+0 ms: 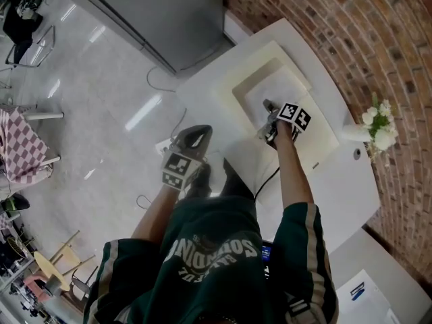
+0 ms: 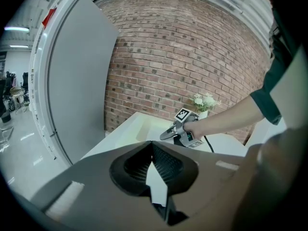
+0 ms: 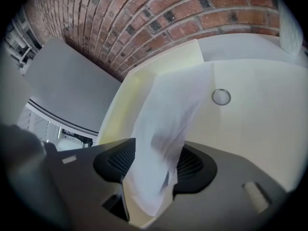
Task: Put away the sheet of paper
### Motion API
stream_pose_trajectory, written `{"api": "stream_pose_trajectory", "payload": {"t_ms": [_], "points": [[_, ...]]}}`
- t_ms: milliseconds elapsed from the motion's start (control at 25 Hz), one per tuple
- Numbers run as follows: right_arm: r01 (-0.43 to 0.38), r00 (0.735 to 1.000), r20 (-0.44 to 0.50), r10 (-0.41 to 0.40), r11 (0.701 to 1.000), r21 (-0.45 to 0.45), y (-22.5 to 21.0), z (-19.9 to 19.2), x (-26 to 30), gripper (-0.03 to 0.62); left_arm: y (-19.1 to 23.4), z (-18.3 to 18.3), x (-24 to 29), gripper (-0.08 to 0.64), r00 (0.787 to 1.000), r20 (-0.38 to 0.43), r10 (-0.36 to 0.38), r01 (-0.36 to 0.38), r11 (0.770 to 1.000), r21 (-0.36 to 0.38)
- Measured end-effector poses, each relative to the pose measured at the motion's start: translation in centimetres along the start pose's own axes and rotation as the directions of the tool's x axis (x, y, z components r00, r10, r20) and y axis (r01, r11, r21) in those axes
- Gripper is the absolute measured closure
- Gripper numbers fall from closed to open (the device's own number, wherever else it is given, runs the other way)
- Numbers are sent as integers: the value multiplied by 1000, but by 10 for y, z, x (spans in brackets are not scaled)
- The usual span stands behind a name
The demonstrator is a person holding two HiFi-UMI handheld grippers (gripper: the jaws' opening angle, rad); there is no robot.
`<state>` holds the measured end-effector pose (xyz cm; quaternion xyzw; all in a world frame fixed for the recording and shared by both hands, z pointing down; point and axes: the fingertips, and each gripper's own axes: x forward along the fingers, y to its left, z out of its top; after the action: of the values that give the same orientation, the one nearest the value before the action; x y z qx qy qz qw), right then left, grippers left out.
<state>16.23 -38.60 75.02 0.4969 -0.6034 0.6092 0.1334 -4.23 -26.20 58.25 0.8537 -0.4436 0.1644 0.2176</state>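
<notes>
The white sheet of paper (image 3: 173, 109) hangs bent between the jaws of my right gripper (image 3: 154, 162); its far end rests on a cream tray (image 3: 159, 66). The jaws stand wide apart, one on each side, and the pads do not press the sheet. In the head view the right gripper (image 1: 268, 108) is over the paper (image 1: 280, 90), which lies in the tray (image 1: 243, 79) on the white table (image 1: 337, 181). My left gripper (image 1: 196, 135) is held near my body off the table's left edge, its fingertips together and empty (image 2: 153, 146).
A white vase of flowers (image 1: 378, 123) stands at the table's far right by the brick wall (image 1: 351, 32). A round metal grommet (image 3: 221, 96) sits in the tabletop. A black cable (image 1: 266, 177) runs under my right arm. A grey panel (image 1: 155, 12) stands beyond the table's left end.
</notes>
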Motion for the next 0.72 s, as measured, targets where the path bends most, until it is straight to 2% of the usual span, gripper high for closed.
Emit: {"api": "stream_pose_trajectory", "payload": {"t_ms": [280, 520, 720], "points": [[-47, 999, -26, 47, 999, 4, 16, 4, 5, 359, 5, -1, -1, 549, 1000, 1, -4, 4, 1000, -12], [32, 997, -77, -32, 999, -7, 1, -3, -1, 324, 8, 0, -2, 549, 1000, 2, -11, 11, 1000, -11], [42, 997, -62, -42, 999, 10, -4, -6, -11, 324, 3, 3, -3, 549, 999, 8, -35, 35, 999, -5]]}}
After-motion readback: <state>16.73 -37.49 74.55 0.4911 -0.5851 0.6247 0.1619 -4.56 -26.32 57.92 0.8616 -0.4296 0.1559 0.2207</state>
